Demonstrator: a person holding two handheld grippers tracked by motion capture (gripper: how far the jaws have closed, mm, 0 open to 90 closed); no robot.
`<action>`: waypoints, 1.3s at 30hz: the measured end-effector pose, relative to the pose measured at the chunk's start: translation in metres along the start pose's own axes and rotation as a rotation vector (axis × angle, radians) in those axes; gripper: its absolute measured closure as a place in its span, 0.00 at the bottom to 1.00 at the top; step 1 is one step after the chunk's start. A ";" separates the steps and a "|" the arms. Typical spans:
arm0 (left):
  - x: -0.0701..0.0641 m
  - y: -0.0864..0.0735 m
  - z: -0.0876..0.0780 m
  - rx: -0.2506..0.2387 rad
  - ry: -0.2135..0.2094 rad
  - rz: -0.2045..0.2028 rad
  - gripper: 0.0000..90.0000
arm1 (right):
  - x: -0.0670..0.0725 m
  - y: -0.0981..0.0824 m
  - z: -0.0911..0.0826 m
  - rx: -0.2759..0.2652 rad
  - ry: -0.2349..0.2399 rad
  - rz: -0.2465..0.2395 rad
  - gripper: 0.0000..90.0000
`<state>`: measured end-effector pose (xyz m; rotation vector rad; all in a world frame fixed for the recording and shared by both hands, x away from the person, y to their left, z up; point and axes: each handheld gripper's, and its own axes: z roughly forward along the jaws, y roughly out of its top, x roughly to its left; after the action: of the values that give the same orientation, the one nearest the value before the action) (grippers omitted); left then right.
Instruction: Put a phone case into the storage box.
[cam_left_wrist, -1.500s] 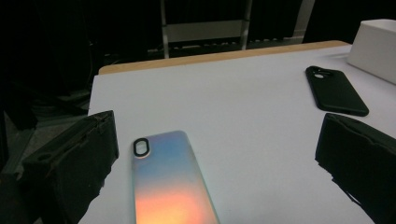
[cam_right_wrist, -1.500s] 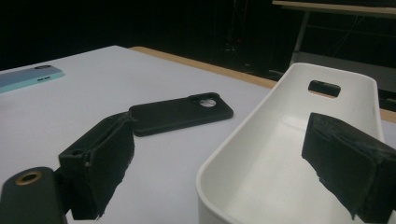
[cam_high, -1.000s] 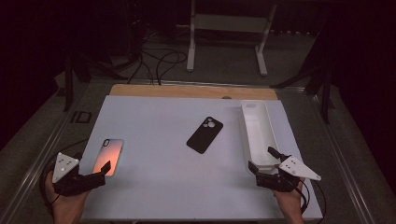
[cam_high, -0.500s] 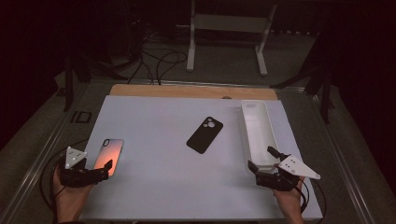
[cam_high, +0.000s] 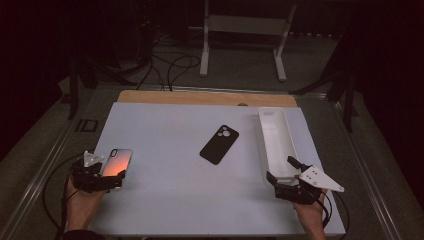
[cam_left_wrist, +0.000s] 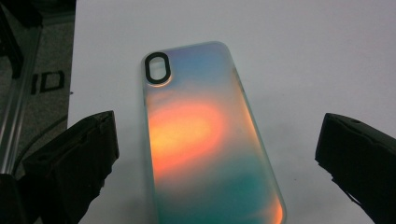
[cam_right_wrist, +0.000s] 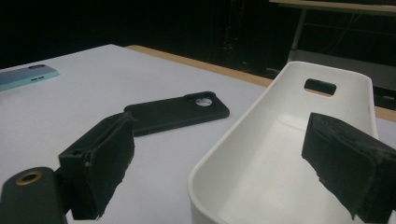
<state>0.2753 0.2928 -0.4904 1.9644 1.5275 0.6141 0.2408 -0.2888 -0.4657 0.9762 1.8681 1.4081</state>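
Near left table (cam_high: 165, 200) edge: phone case (cam_high: 116, 162), left gripper (cam_high: 100, 176) straddling its near end. Table centre: second phone case (cam_high: 219, 144). Right of it: long tray (cam_high: 276, 145), right gripper (cam_high: 286, 172) at its near end.

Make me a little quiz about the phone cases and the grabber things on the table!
1. True or false: the left gripper has its jaws open on either side of the rainbow phone case.
2. What colour is the tray by the right gripper?
3. The black phone case lies: A) in the tray, B) on the table, C) in a gripper.

Key: 1 true; 2 white; 3 B.
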 end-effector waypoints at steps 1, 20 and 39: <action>0.000 0.000 0.002 0.009 -0.001 -0.006 0.00 | 0.000 0.000 0.000 0.000 0.000 0.001 0.10; 0.005 -0.009 0.024 0.125 -0.007 -0.044 0.00 | -0.001 0.001 0.000 -0.003 -0.004 -0.001 0.10; 0.003 -0.006 0.026 0.196 0.005 -0.045 0.15 | 0.000 0.001 0.000 -0.002 0.000 -0.003 0.10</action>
<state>0.2894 0.2927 -0.5132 2.0665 1.6857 0.4651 0.2412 -0.2881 -0.4646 0.9724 1.8672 1.4075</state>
